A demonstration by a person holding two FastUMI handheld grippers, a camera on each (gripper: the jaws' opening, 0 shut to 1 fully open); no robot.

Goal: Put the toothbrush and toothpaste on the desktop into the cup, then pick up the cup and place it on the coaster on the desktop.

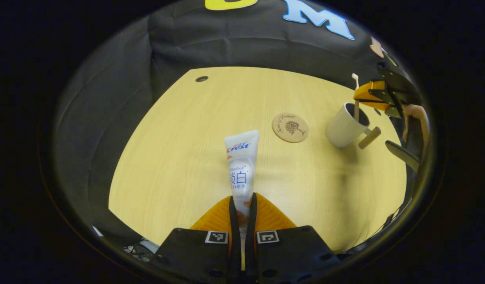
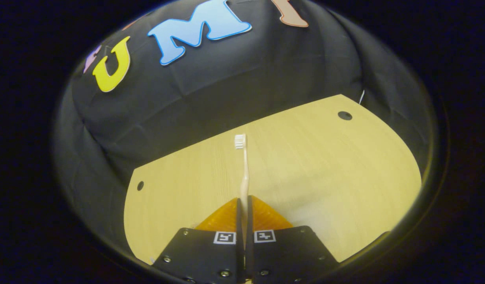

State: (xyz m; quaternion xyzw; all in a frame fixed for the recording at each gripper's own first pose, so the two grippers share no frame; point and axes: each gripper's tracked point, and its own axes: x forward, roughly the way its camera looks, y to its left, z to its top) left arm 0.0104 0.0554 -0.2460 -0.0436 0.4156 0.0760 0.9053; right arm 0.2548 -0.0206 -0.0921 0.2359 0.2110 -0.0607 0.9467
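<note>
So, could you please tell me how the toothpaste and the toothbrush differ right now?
The toothpaste is a broad, flat printed tube; the toothbrush is a thin plain stick with bristles at its far end. In the left gripper view the toothbrush stands partly in the cup; the toothpaste is away from it. Shared: each is clamped in a hand-held gripper, left and right.

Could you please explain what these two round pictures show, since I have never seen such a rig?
A person holds two handheld grippers, each carrying a forward-looking fisheye camera. In the left gripper view, the left gripper is clamped on a toothpaste tube above a wooden desktop. On it lie a round coaster and a white cup with a wooden handle. The right gripper holds a toothbrush at the cup. The right gripper view shows that toothbrush between its own fingers.
</note>
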